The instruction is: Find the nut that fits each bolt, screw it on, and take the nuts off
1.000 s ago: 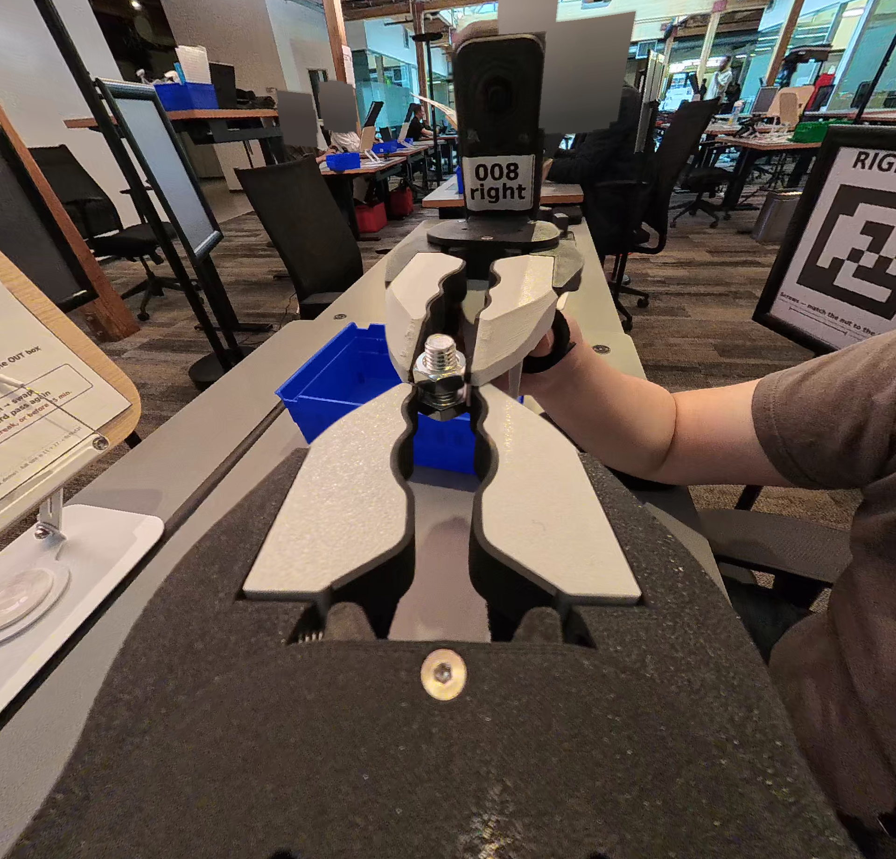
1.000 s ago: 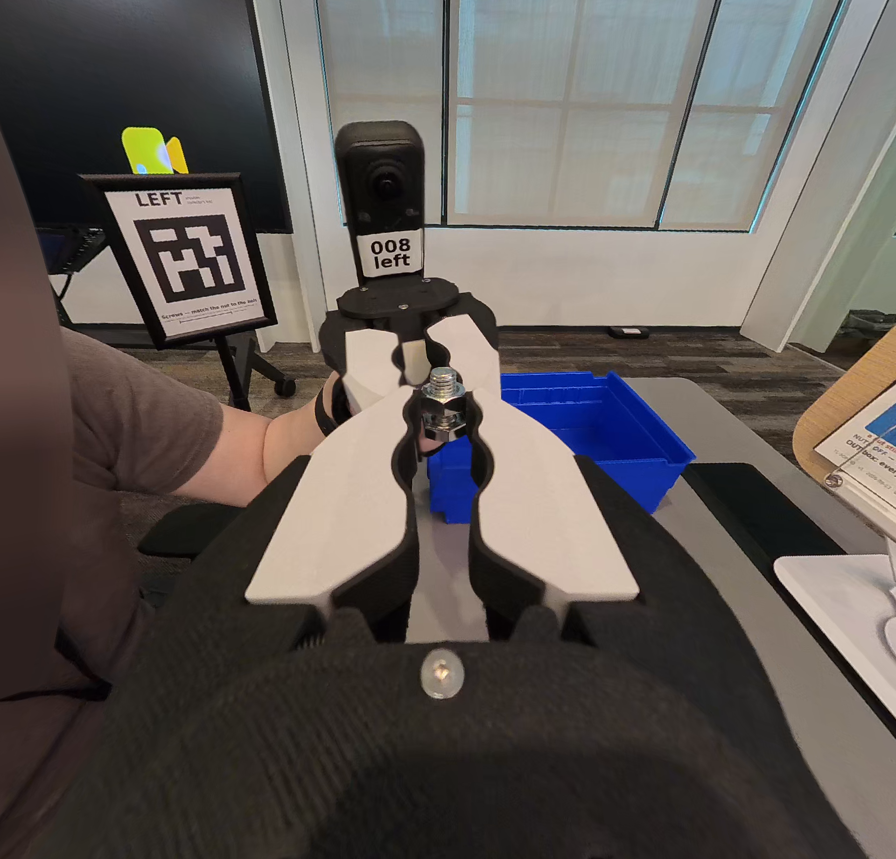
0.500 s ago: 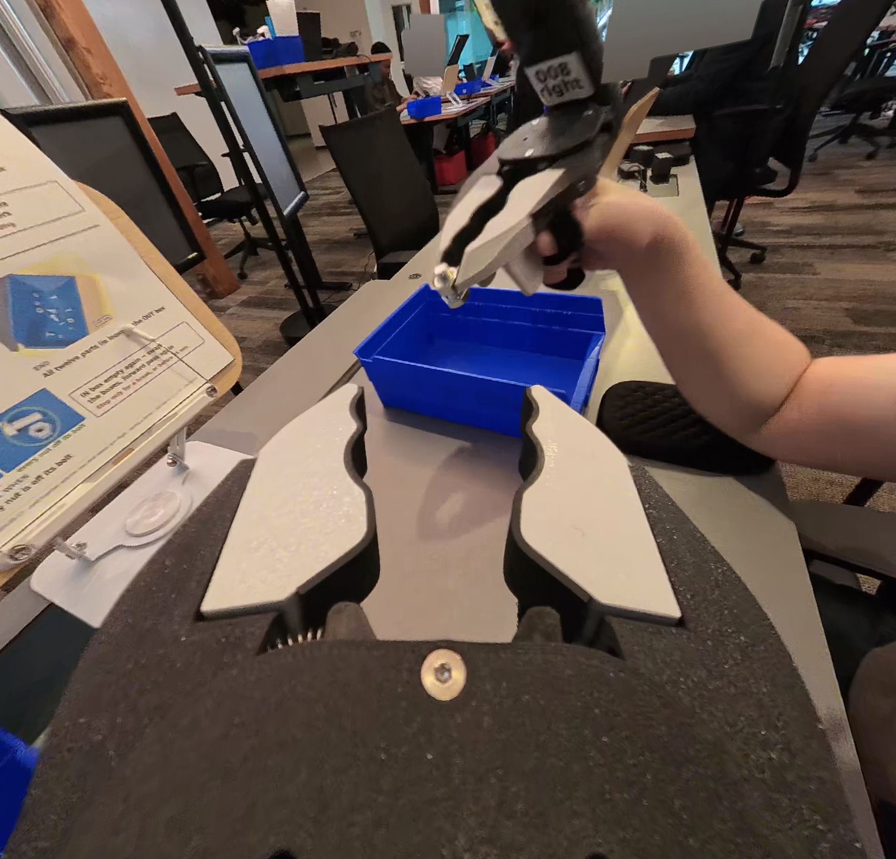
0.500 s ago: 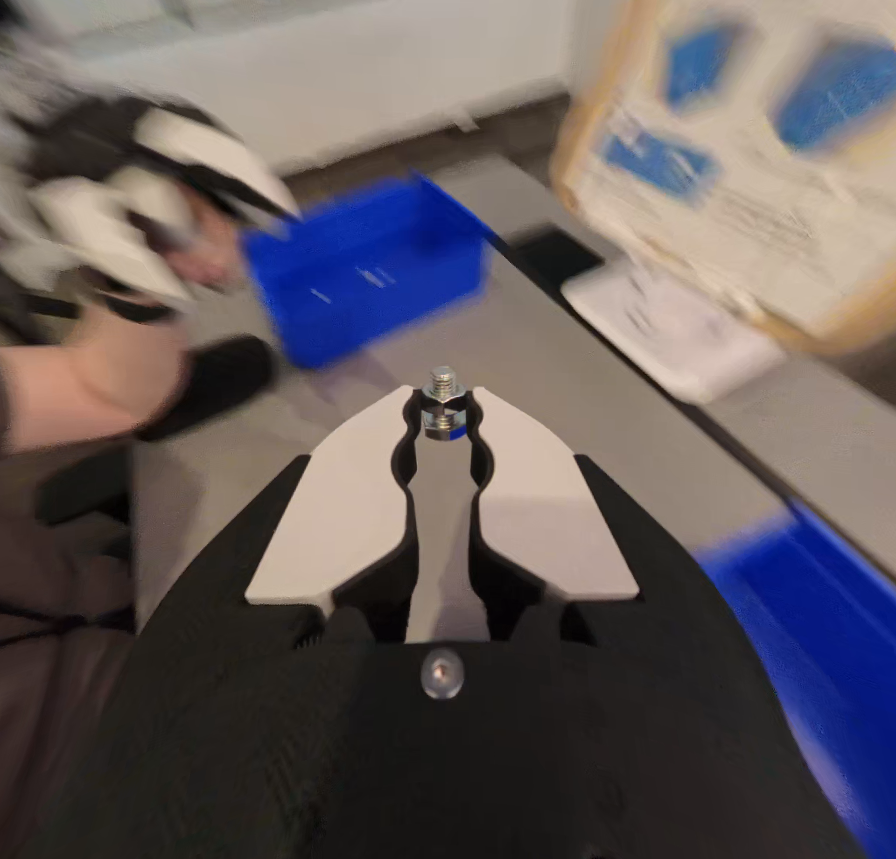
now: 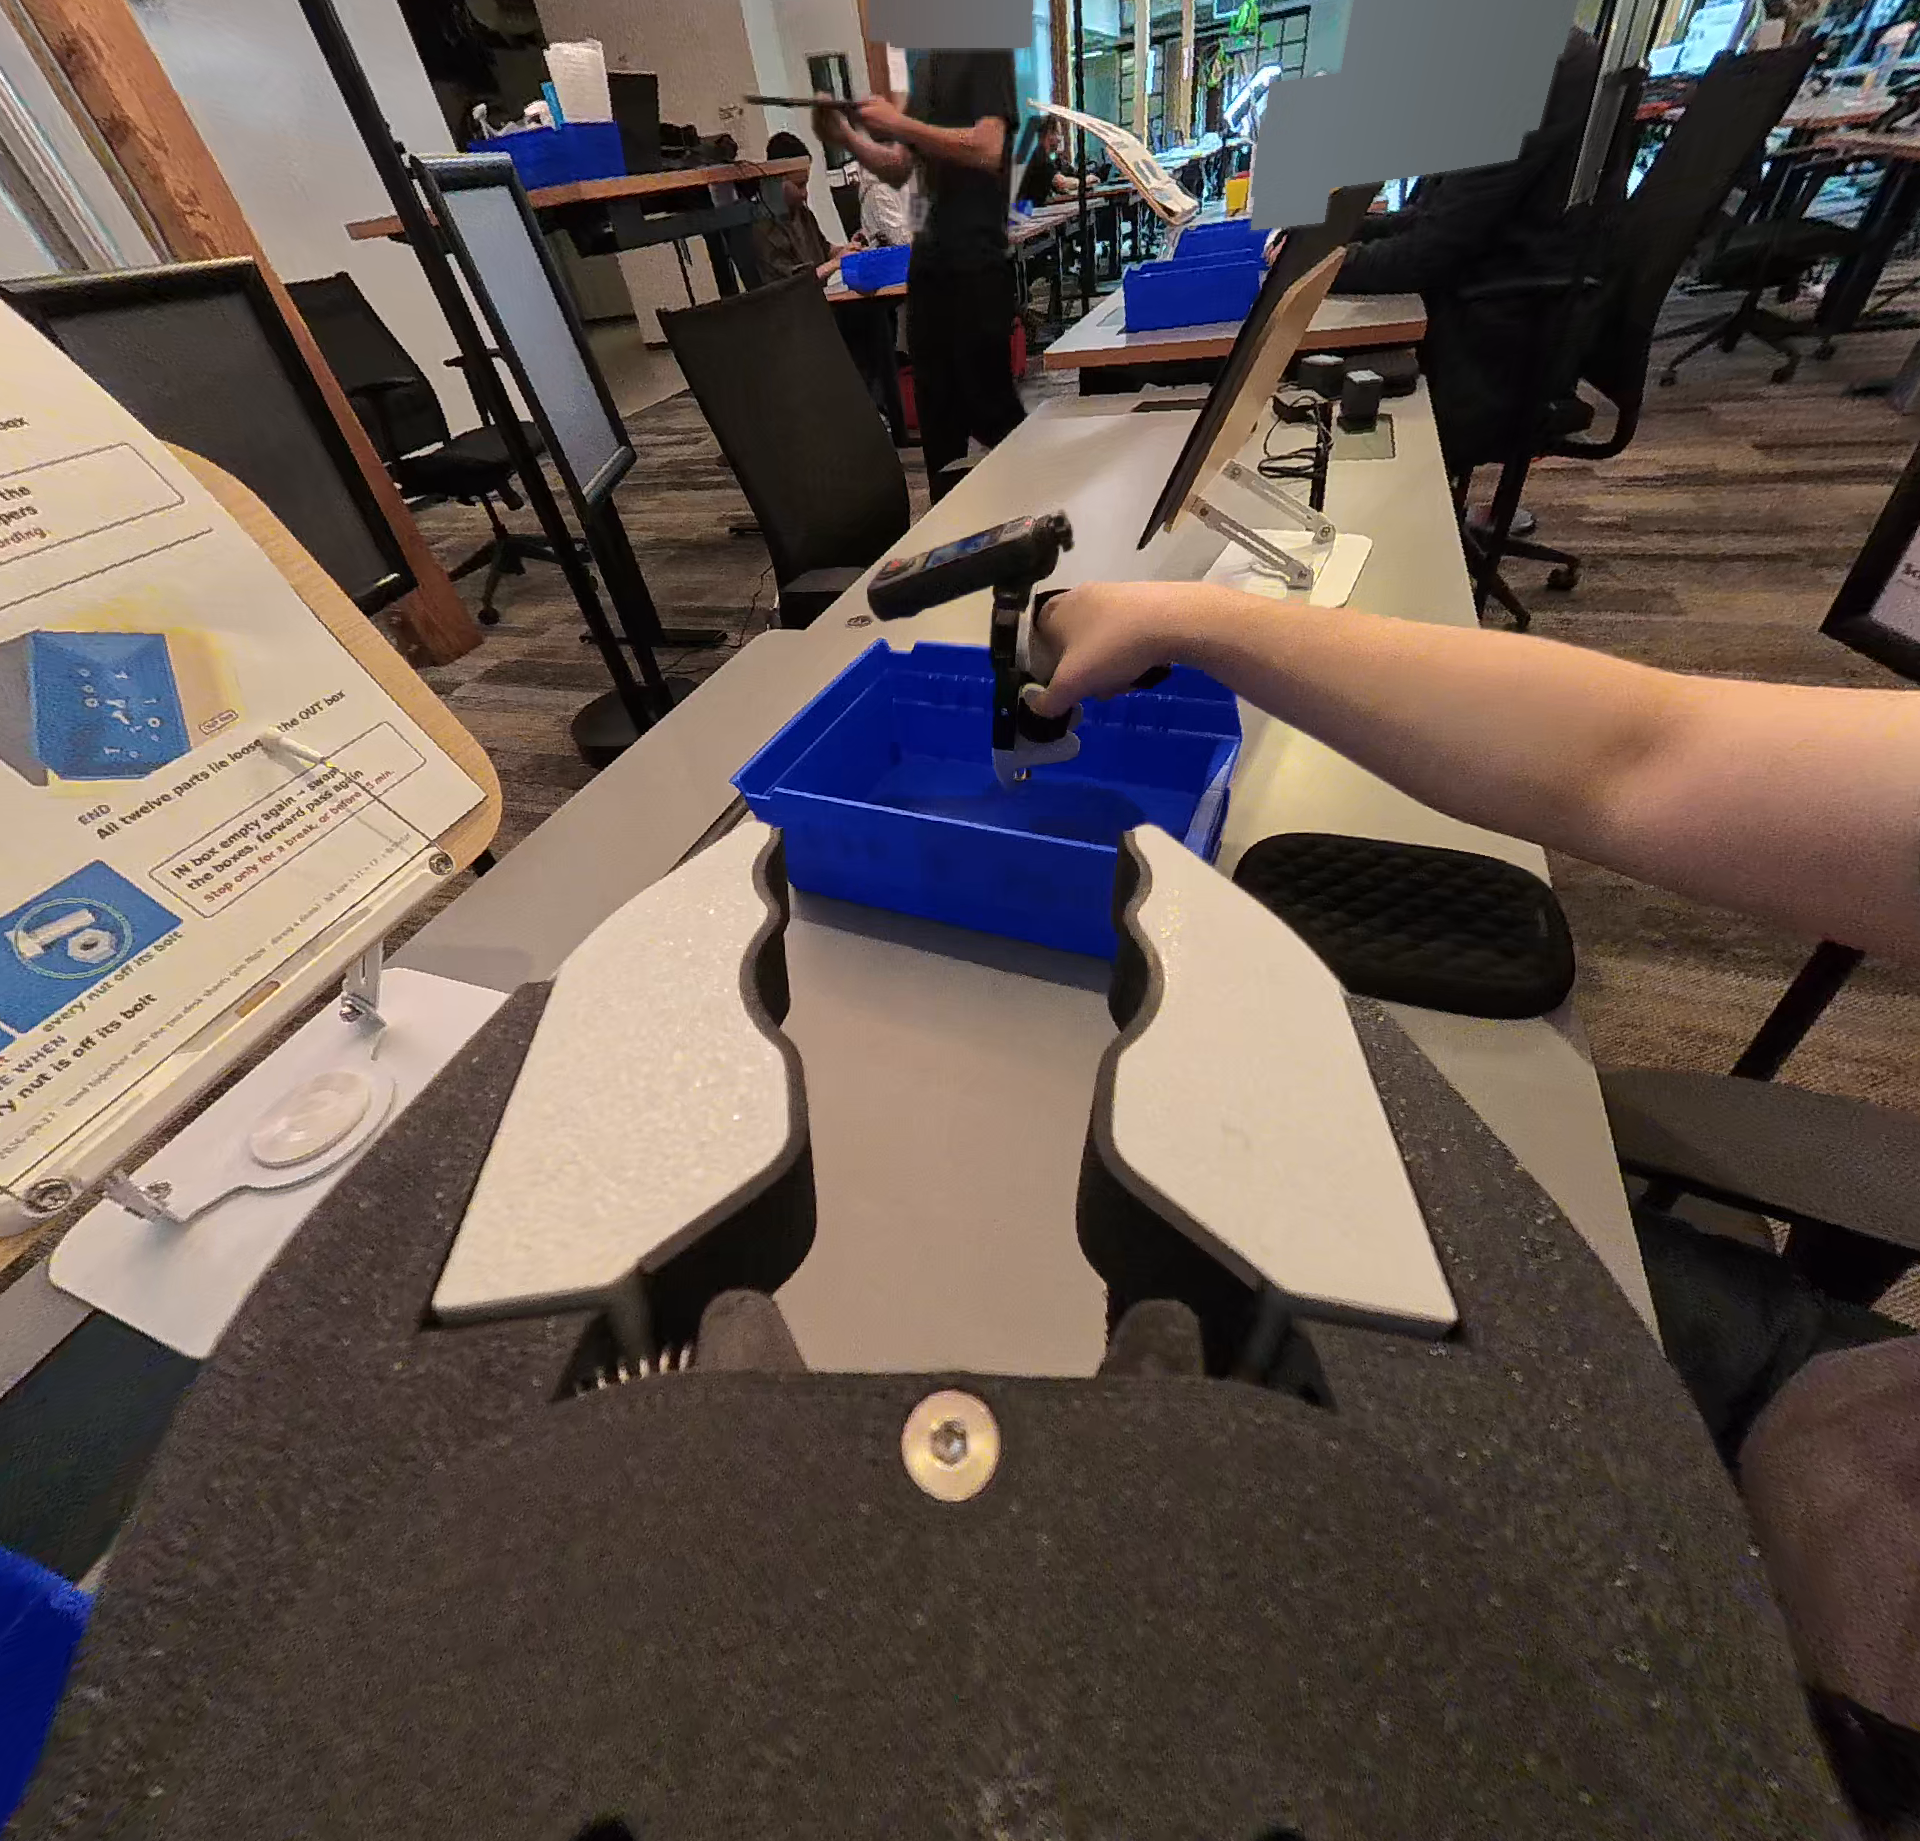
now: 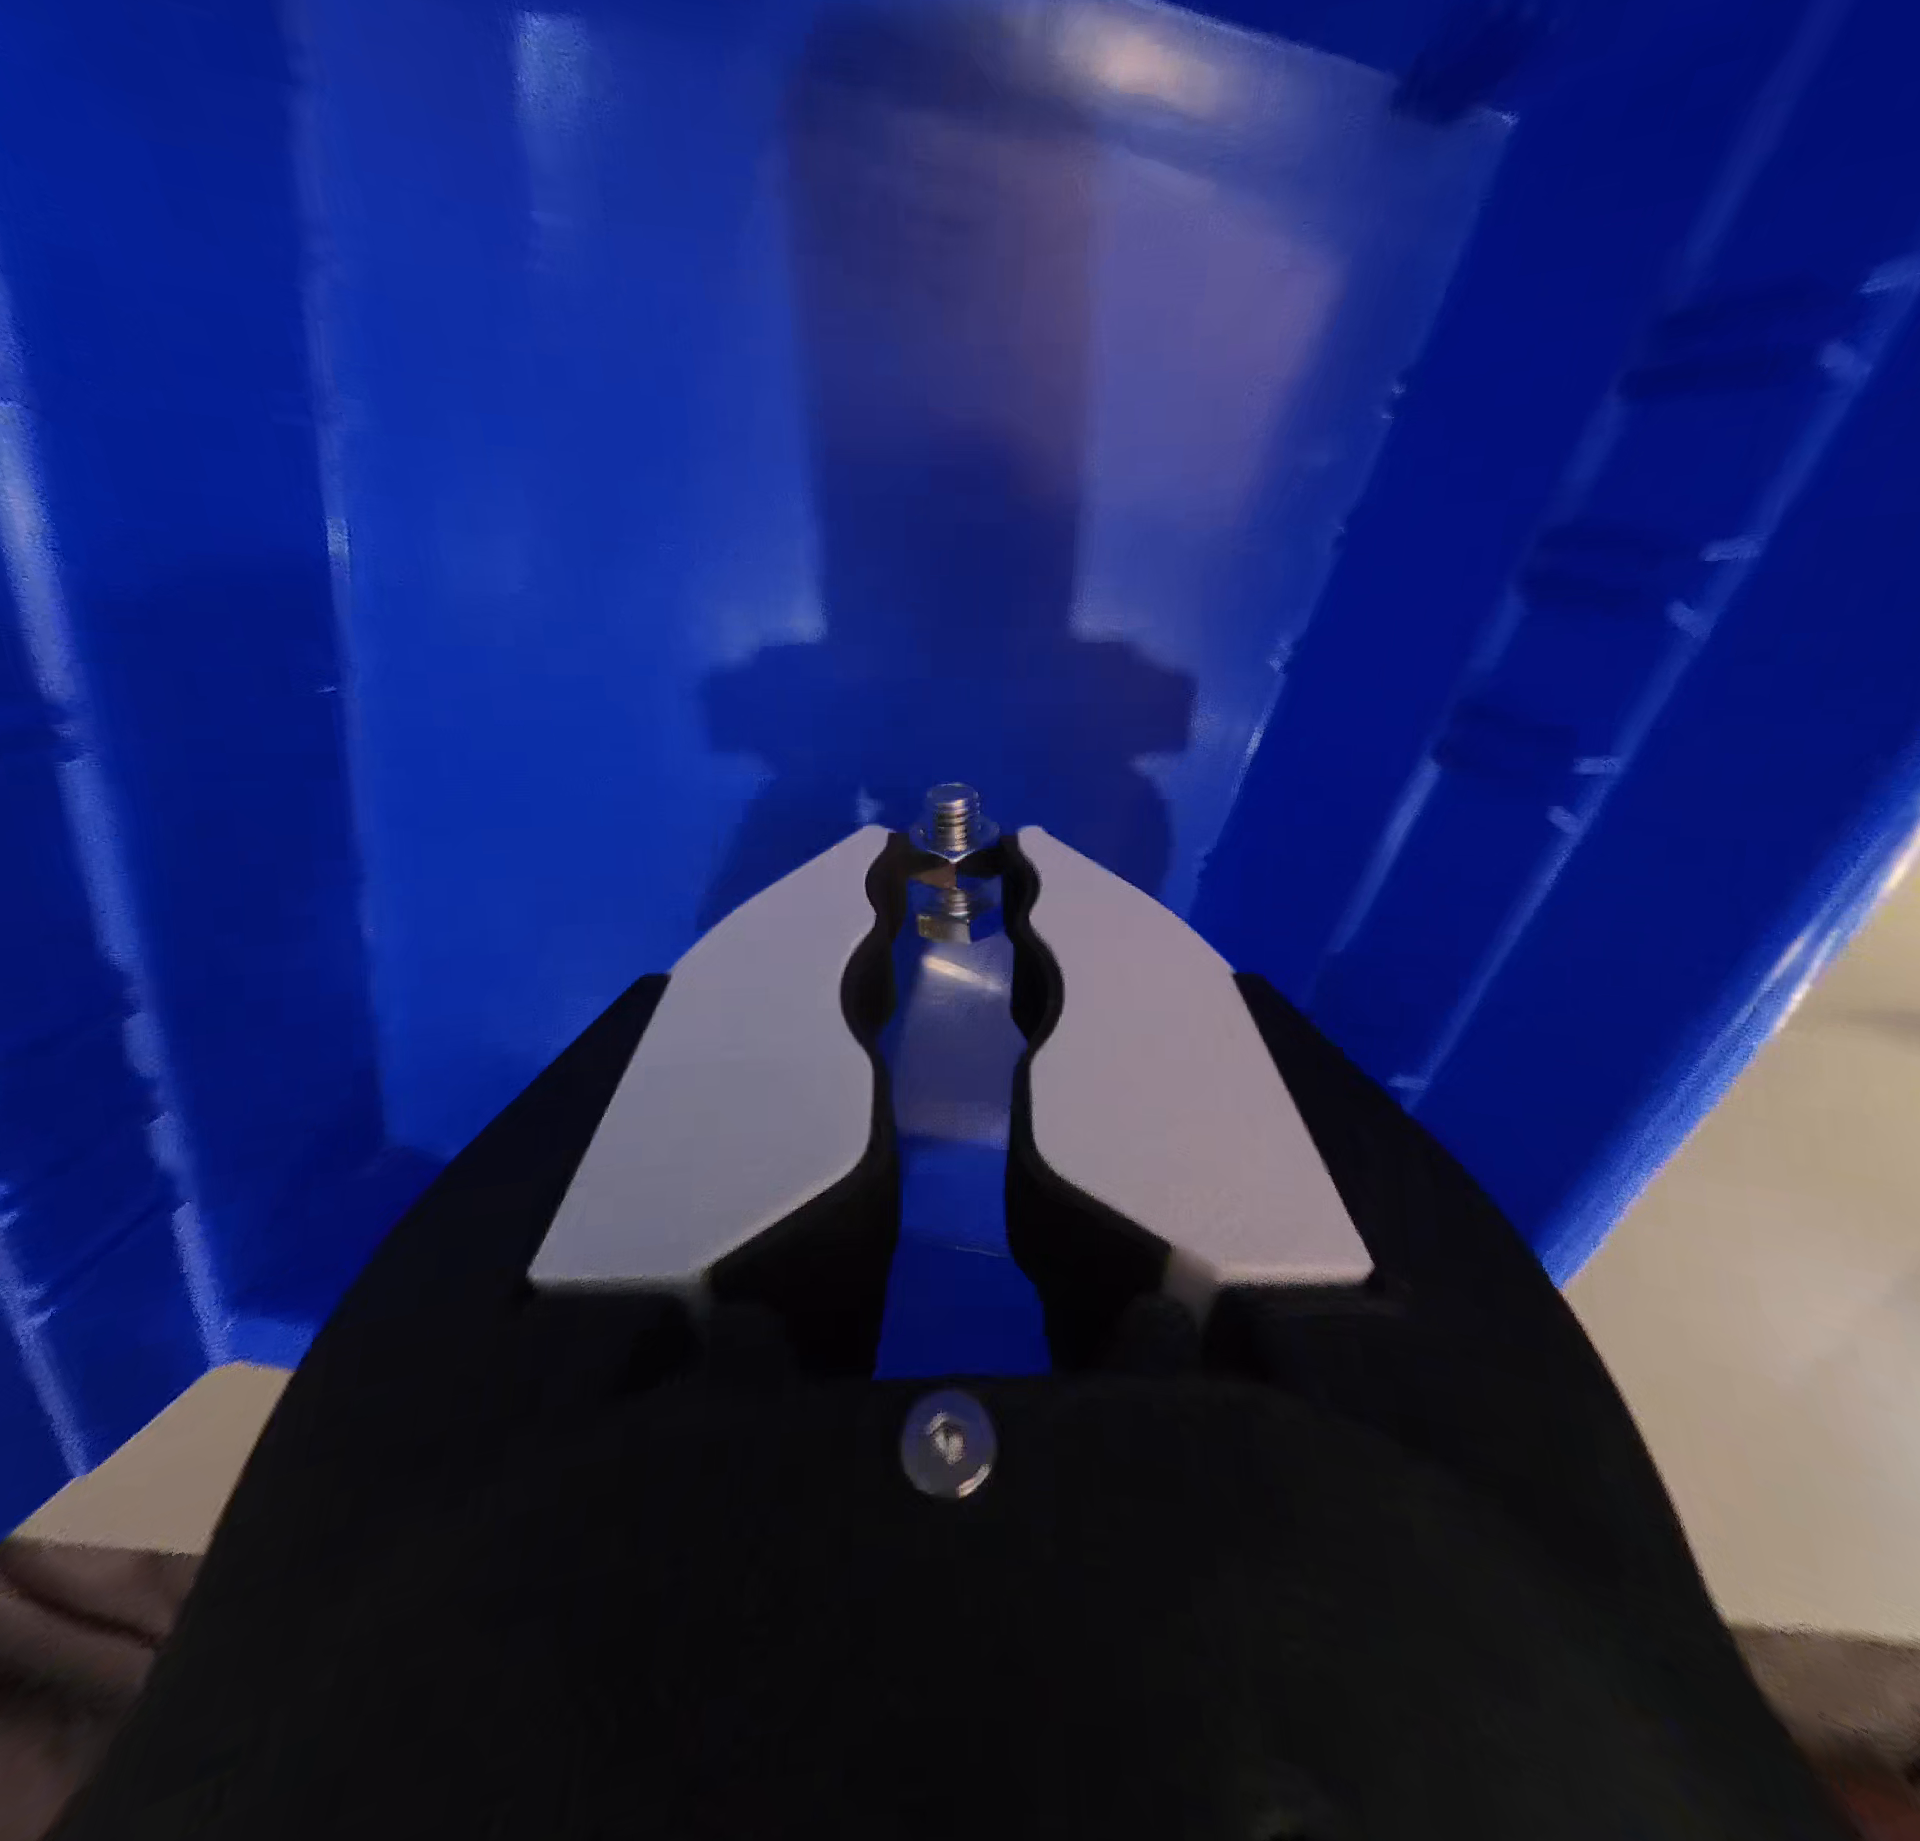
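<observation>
Left wrist view, near field: the left gripper (image 5: 951, 970) stood with its two white fingers (image 5: 644, 1095) spread wide and nothing between them, only bare grey tabletop (image 5: 935, 1116) showing in the gap. At 9 o'clock an instruction board (image 5: 197, 752) with a wooden edge leaned on a white stand (image 5: 249, 1168); at 3 o'clock a black quilted pad (image 5: 1403, 918) lay on the table edge.

Middle field, 12 o'clock: a blue bin (image 5: 935, 866) sat on the table just beyond the fingertips. The right gripper (image 5: 1013, 768), held in a person's hand (image 5: 1101, 648), pointed steeply down inside the bin, its tip close to the bin floor.

Far field: a black office chair (image 5: 800, 441), a tilted board on a metal stand (image 5: 1247, 409) and further blue bins (image 5: 1195, 285) on other desks.

Right wrist view, near field: the right gripper (image 6: 951, 841) had its jaws closed on a hex nut (image 6: 948, 854) threaded on a bolt (image 6: 948, 815). The threaded end projected past the fingertips toward 12 o'clock; the hex bolt head (image 6: 948, 924) sat in the hollow behind the nut.

Far field: the bin floor (image 6: 623, 441) filled the frame, its ribbed wall at 3 o'clock, and carried the gripper's dim reflection or shadow. Whether the bolt tip touched the floor could not be told.
</observation>
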Available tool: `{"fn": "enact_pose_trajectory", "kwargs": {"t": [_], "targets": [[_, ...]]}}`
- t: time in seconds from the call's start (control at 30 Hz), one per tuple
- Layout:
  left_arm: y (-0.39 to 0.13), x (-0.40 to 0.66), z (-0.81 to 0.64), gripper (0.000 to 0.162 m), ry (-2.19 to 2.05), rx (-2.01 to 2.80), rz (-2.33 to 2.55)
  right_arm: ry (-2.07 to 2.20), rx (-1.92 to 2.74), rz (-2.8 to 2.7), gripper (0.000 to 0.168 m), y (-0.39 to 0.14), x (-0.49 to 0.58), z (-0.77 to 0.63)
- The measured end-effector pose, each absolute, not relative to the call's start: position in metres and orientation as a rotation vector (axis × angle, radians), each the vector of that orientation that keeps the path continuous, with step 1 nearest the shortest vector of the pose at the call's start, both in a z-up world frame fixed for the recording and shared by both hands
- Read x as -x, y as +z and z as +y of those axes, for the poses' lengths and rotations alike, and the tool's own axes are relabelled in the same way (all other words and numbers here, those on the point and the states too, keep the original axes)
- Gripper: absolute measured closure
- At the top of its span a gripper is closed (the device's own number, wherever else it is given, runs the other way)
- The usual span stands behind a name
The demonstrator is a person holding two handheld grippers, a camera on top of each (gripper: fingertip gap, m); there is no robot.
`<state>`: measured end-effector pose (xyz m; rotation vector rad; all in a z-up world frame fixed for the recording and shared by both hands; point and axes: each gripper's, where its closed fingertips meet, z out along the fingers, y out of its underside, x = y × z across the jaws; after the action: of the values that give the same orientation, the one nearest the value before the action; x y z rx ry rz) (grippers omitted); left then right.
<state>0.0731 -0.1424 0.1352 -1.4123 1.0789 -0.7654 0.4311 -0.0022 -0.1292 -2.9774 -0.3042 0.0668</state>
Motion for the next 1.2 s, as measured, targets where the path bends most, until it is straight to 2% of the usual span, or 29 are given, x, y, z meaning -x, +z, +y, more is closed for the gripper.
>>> {"fn": "enact_pose_trajectory", "kwargs": {"t": [0.2,0.67,0.83,0.93,1.0,1.2], "targets": [[0.135,-0.073,-0.143,0.102,-0.77,1.421,1.08,-0.092,3.045,-0.207,0.15,-0.14,-0.449,0.0],[0.13,-0.076,-0.142,0.102,-0.769,1.44,1.102,-0.131,3.1,-0.126,0.15,-0.153,-0.459,-0.002],[0.134,-0.073,-0.145,0.102,-0.772,1.431,1.097,-0.117,3.066,-0.157,0.133,-0.145,-0.451,-0.003],[0.141,-0.067,-0.147,0.102,-0.765,1.411,1.079,-0.215,2.946,-0.238,0.132,-0.111,-0.444,-0.001],[0.146,-0.061,-0.147,0.102,-0.746,1.399,1.063,-0.238,2.786,-0.3,0.132,-0.07,-0.429,0.002],[0.153,-0.04,-0.133,0.103,-0.678,1.417,0.979,-0.061,2.013,-0.455,0.133,0.103,-0.348,0.004]]}}
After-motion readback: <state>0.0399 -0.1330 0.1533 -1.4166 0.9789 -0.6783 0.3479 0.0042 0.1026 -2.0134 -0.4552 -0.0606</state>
